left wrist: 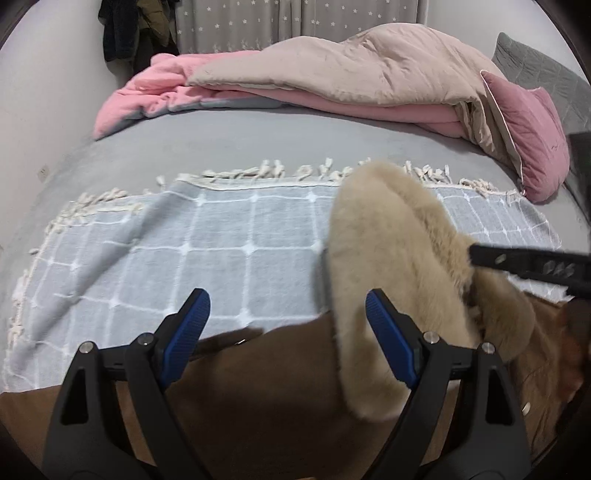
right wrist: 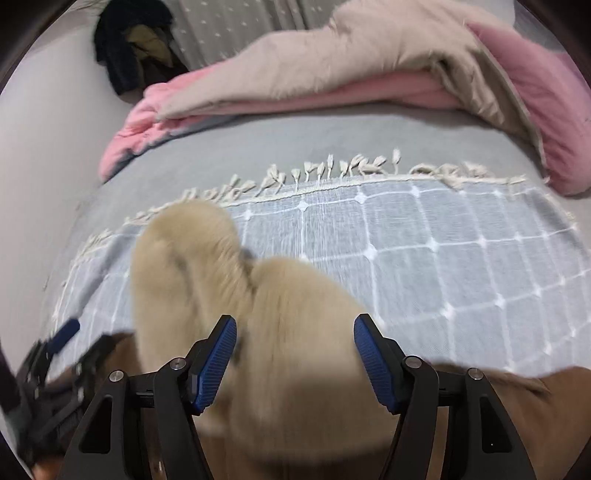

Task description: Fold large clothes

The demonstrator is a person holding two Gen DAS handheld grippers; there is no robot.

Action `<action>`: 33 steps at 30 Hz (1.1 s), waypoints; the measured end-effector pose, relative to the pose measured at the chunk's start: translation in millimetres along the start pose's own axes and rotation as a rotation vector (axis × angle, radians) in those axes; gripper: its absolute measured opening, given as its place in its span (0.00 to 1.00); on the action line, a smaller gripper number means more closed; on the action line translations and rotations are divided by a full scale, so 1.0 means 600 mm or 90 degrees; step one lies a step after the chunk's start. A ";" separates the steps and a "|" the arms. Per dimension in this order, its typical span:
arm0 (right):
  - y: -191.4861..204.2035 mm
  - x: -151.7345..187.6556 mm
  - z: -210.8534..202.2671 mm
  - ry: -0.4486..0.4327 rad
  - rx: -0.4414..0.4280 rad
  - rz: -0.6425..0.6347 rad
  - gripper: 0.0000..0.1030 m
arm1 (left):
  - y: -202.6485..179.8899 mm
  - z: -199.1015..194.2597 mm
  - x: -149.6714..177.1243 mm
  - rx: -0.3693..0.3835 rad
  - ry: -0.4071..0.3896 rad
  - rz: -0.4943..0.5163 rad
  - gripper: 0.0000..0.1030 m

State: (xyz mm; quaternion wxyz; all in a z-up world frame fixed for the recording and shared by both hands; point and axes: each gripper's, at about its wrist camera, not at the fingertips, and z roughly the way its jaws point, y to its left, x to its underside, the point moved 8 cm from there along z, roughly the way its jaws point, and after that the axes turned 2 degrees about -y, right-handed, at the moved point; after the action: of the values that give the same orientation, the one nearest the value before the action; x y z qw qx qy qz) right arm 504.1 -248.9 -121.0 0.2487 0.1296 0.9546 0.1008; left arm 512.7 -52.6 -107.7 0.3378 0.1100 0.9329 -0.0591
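Note:
A brown coat (left wrist: 266,373) with a beige fur collar (left wrist: 399,258) lies on a grey checked blanket (left wrist: 184,258) on the bed. My left gripper (left wrist: 288,314) is open above the coat's brown cloth, with the fur collar by its right finger. My right gripper (right wrist: 295,339) is open, its jaws on either side of the fur collar (right wrist: 236,288), with the brown coat (right wrist: 517,406) below. The right gripper also shows in the left wrist view (left wrist: 524,262), at the fur's right side. The left gripper shows at the lower left of the right wrist view (right wrist: 62,343).
A beige and pink duvet (left wrist: 332,74) is heaped at the far side of the bed. A pink pillow (left wrist: 528,133) lies at the right. Dark clothes (left wrist: 125,33) hang at the far left by a starred curtain (left wrist: 240,22). A wall (left wrist: 44,110) runs along the left.

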 end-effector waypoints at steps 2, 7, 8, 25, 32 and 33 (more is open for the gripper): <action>-0.002 0.006 0.042 0.049 0.026 -0.008 0.64 | -0.008 0.011 -0.007 0.023 0.001 -0.024 0.84; -0.021 0.024 0.051 0.036 0.104 -0.034 0.13 | -0.022 0.031 -0.011 0.094 0.017 -0.091 0.84; -0.025 0.016 0.014 -0.029 0.138 -0.038 0.12 | -0.025 0.029 -0.012 0.102 0.012 -0.094 0.84; -0.266 0.038 -0.132 -0.106 0.061 -0.134 0.70 | 0.130 0.071 0.058 -0.005 0.104 0.148 0.84; -0.296 0.120 -0.014 0.071 -0.006 -0.109 0.72 | 0.116 0.071 0.112 0.088 0.148 0.117 0.86; -0.289 0.122 -0.010 0.037 0.032 -0.141 0.72 | 0.111 0.067 0.117 0.096 0.154 0.119 0.83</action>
State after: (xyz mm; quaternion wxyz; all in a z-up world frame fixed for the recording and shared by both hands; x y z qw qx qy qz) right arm 405.1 -392.3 -193.0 0.2273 0.0262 0.9721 0.0524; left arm 501.5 16.1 -186.0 0.2179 0.2274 0.9454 -0.0838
